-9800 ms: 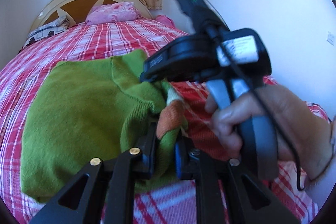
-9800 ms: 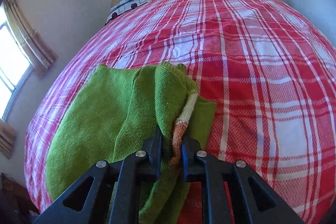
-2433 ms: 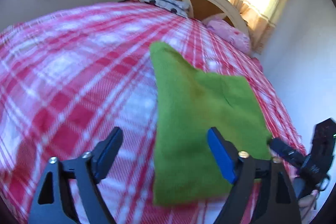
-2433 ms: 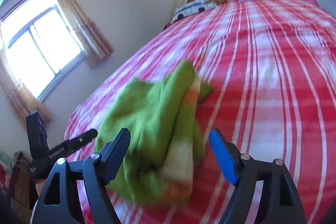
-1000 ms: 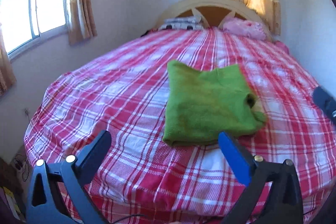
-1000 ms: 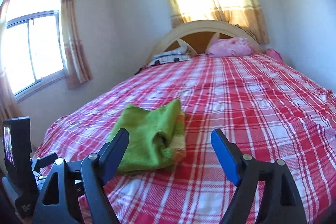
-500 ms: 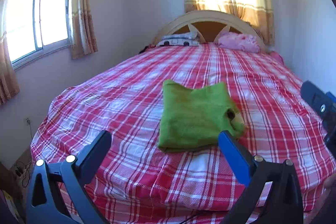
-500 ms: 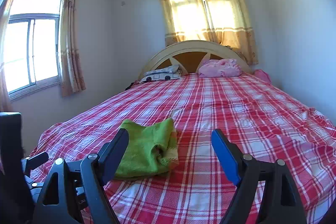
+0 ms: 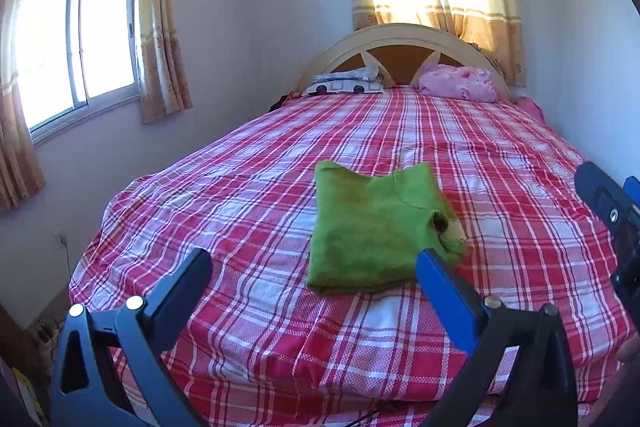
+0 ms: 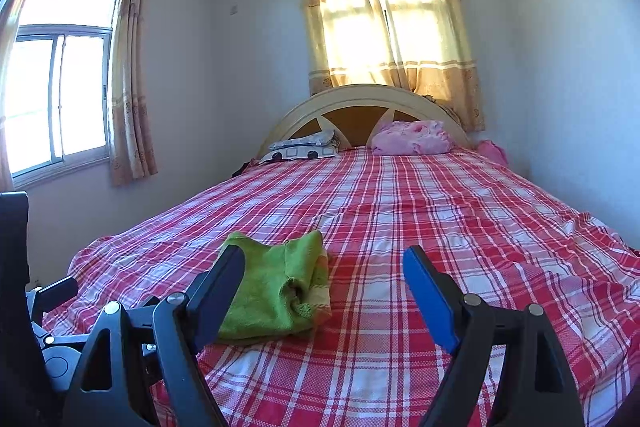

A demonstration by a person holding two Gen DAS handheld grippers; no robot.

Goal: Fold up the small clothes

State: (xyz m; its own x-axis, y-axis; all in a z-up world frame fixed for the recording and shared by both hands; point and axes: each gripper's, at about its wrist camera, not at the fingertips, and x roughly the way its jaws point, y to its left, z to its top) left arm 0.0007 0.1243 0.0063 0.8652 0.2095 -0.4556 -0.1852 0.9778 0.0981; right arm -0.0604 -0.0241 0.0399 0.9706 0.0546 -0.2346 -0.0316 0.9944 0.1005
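Presently, item one: my left claw (image 9: 316,283), at the bottom of the left wrist view, jaws spread wide apart with nothing between the pads, held off the bed. Item two: my right claw (image 10: 324,283), at the bottom of the right wrist view, jaws likewise wide apart and empty; its body also shows at the right edge of the left wrist view. Item three: green sweater (image 9: 372,231), folded into a compact block, lying flat on the bed near the foot end, centre of the left wrist view and lower left of centre in the right wrist view (image 10: 280,291); a cuff with a pale and orange band shows at its right edge. Both claws are apart from it. Item four: bed (image 9: 500,187) with red-and-white plaid cover, filling the middle of both views. Item five: arched cream headboard (image 10: 360,99), upper centre. Item six: pink pillow (image 10: 412,137) and patterned pillow (image 10: 304,149) against the headboard. Item seven: curtained window (image 10: 392,23) above the headboard; second window (image 10: 56,91) at the left edge.
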